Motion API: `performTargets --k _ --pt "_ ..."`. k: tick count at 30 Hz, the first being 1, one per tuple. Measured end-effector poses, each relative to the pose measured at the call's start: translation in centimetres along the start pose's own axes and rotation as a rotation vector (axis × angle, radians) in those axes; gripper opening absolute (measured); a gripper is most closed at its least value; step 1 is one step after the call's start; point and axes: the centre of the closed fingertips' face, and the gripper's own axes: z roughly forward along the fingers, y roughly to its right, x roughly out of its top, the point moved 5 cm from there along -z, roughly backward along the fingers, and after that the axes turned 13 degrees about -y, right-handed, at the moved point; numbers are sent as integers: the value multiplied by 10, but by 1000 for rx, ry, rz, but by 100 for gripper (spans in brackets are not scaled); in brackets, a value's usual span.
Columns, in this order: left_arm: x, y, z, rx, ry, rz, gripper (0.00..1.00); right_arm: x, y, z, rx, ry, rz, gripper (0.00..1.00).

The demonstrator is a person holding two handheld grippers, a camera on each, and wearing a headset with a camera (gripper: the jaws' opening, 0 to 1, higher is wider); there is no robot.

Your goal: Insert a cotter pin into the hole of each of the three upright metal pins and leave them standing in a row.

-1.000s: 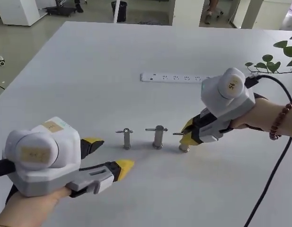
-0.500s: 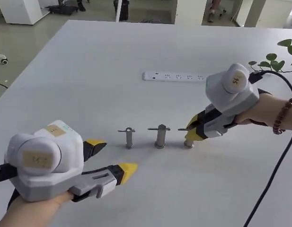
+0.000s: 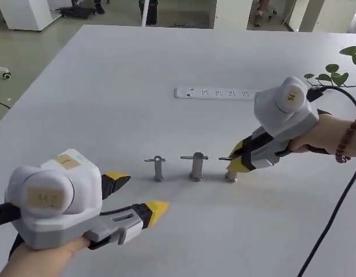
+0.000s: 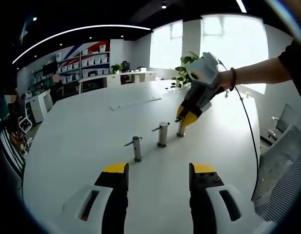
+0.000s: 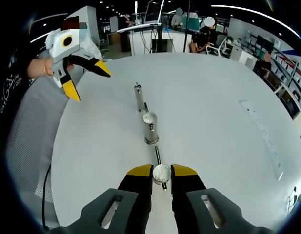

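Observation:
Three upright metal pins stand in a row on the white table (image 3: 108, 86): the left pin (image 3: 158, 168), the middle pin (image 3: 196, 166) and the right pin (image 3: 231, 176). A thin cotter pin crosses each of the left and middle pins near the top. My right gripper (image 3: 236, 163) is shut around the right pin's head (image 5: 161, 173), where a cotter pin (image 3: 224, 158) sticks out toward the middle pin. My left gripper (image 3: 137, 194) hangs open and empty in front of the left pin (image 4: 137, 148), well short of it.
A white power strip (image 3: 215, 93) lies farther back on the table. A green plant (image 3: 339, 72) stands at the right edge. A black cable (image 3: 333, 213) trails from the right gripper across the table's right side.
The camera has shifted a little. My right gripper stays at the right pin and my left gripper stays open in front of the row.

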Motion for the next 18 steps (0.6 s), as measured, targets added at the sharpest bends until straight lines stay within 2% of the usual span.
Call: performTargets --k 5,12,18 --pt "0 0 0 -3 -5 3 49 0 1 0 19 9 -7 9" --pt "-1 3 1 -6 -12 8 50 0 2 3 37 -19 -12 11" --pt "-1 0 -1 6 -19 5 54 3 3 -1 40 33 46 19"
